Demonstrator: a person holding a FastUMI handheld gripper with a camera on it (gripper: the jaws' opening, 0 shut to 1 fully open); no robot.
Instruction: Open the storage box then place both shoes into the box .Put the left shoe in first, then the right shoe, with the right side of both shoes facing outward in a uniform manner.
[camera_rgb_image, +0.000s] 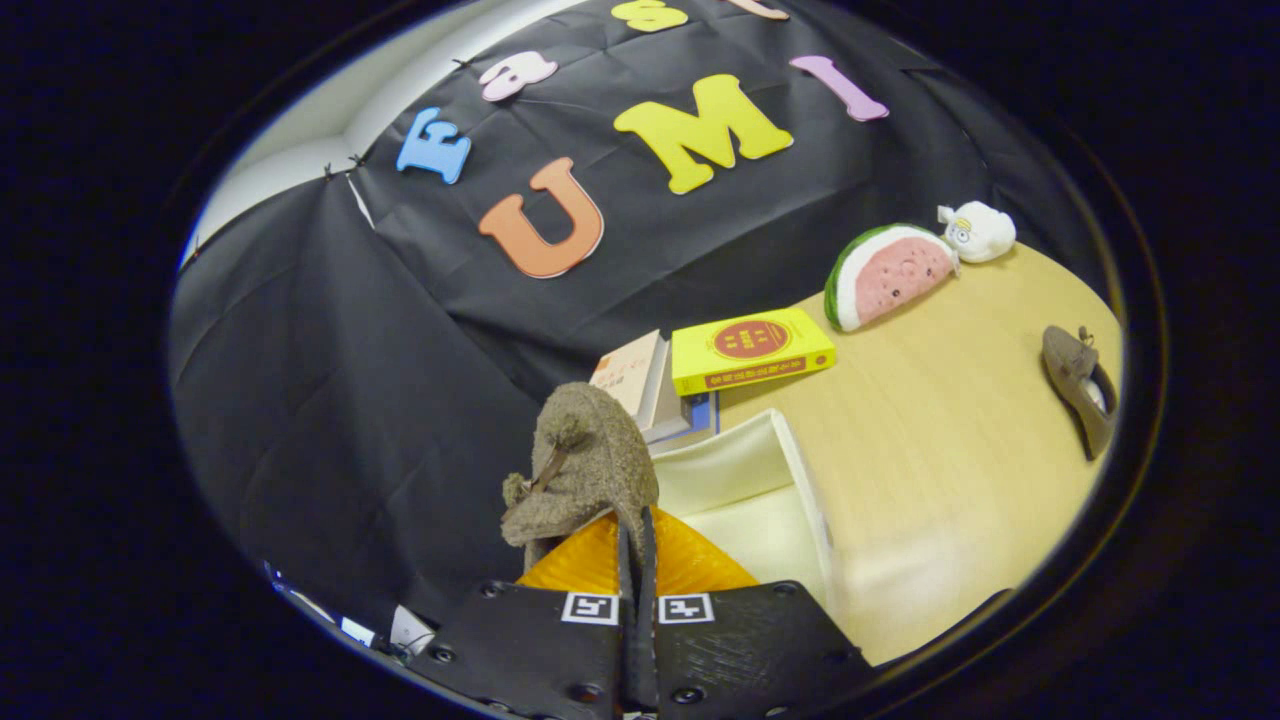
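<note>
My gripper (636, 535) is shut on a fuzzy grey-brown shoe (585, 465), pinching its edge between both fingers. The shoe hangs in the air, toe upward, above and beside the open white storage box (770, 470), whose inside shows just ahead and to the right of the fingers. The other shoe (1078, 385), brown with a pale lining, lies on the wooden table far off to the right, well beyond the box.
Behind the box lies a stack of books with a yellow book (750, 350) on top. A watermelon-slice plush (888, 272) and a small white plush toy (978, 232) sit at the table's back by the black cloth wall. Bare table (950, 450) stretches right of the box.
</note>
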